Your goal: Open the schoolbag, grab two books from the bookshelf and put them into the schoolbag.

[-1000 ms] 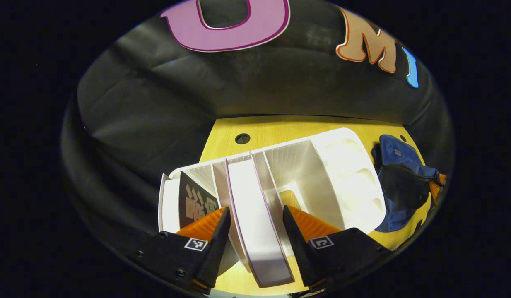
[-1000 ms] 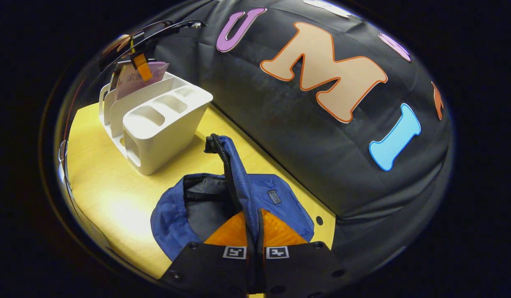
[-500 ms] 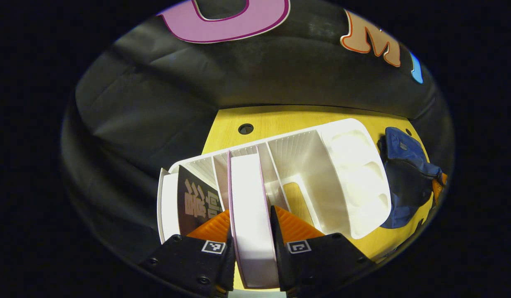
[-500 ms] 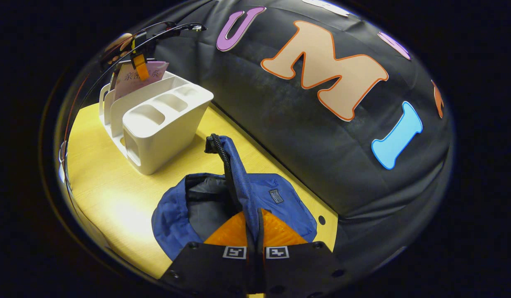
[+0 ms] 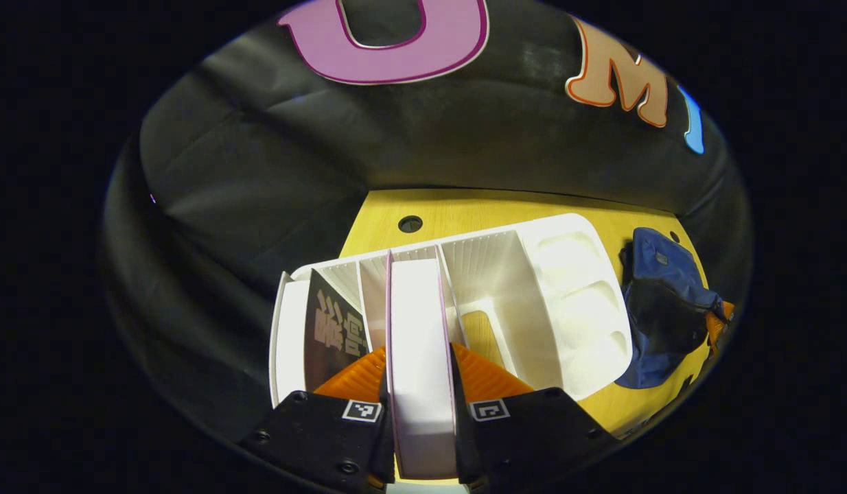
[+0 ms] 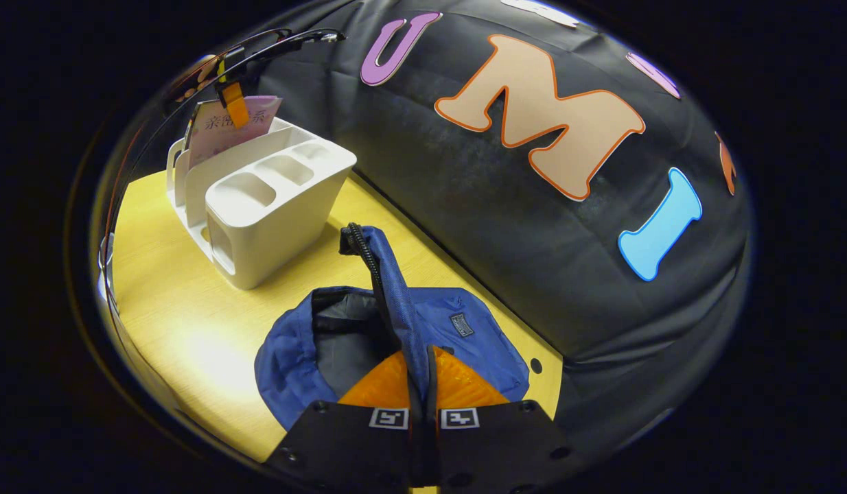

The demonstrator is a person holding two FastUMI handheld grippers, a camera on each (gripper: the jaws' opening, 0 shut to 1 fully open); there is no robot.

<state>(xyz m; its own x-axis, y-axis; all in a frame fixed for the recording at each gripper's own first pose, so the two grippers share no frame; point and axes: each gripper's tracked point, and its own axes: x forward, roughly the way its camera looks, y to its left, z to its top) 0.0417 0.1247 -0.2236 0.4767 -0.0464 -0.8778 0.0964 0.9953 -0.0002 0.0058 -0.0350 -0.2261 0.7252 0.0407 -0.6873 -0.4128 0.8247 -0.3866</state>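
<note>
Standing on yellow table (image 6: pixel 190 329): white bookshelf (image 6: pixel 272 206), blue schoolbag (image 6: pixel 465 336).

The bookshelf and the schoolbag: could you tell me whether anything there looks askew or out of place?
Nothing is spilled or damaged. The dark book leans in its slot of the white bookshelf; the schoolbag sits slumped with its mouth open.

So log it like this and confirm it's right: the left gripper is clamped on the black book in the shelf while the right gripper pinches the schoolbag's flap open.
One thing is wrong. In the left gripper view the left gripper is clamped on the white book; the black book stands untouched in the next slot of the bookshelf. The rest holds: in the right gripper view the right gripper pinches the schoolbag's flap open.
</note>
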